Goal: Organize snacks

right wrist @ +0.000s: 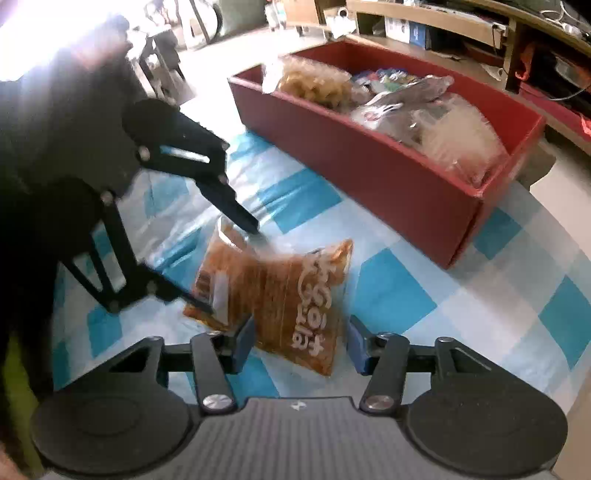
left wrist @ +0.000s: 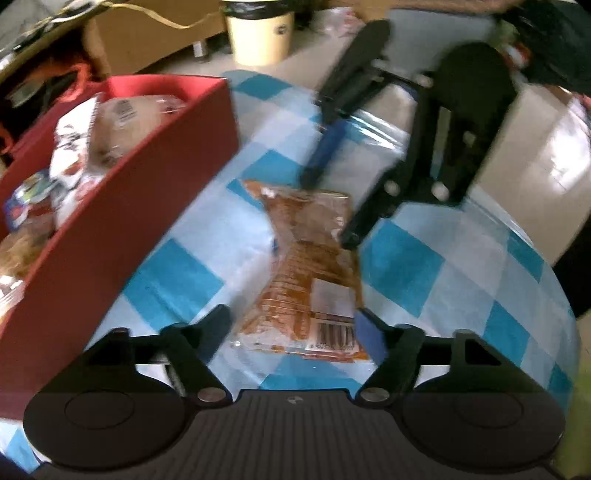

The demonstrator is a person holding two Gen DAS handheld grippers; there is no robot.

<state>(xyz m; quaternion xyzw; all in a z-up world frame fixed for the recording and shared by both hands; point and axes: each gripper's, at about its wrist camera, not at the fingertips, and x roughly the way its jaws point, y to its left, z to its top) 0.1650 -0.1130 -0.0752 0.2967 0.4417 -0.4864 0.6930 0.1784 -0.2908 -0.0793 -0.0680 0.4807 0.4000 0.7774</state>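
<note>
Two hand-held grippers converge on an orange snack bag (right wrist: 275, 295) lying on a blue-and-white checked cloth (left wrist: 177, 273) that covers the table, with a red box (right wrist: 388, 184) already part-filled with other packets waiting beyond it. Nearest the right wrist camera, the right hand-held gripper (right wrist: 299, 343) stands with its jaws partly open, one blue pad on either side of the bag's near end; the pads appear just beside the wrapper rather than pressing on it, so the bag looks straddled, not yet gripped. From the opposite end, the left hand-held gripper (left wrist: 293, 326) is likewise open fairly wide around the barcode end of the same bag, with no clear pinch visible. Motion blur softens both views, so exact contact cannot be told. The step in hand seems to be picking up this bag to move it into the box. To do it well, one gripper should probably close firmly across the crinkly wrapper near its middle or a sealed edge, avoid crushing the brittle contents, and lift it clear of the cloth before carrying it over the box's near wall. Farther off, the box holds a clear bag of pale snacks (right wrist: 314, 86) and several white and grey packets (right wrist: 402, 99); a cream-coloured bin (left wrist: 260, 35) stands on the floor behind.
</note>
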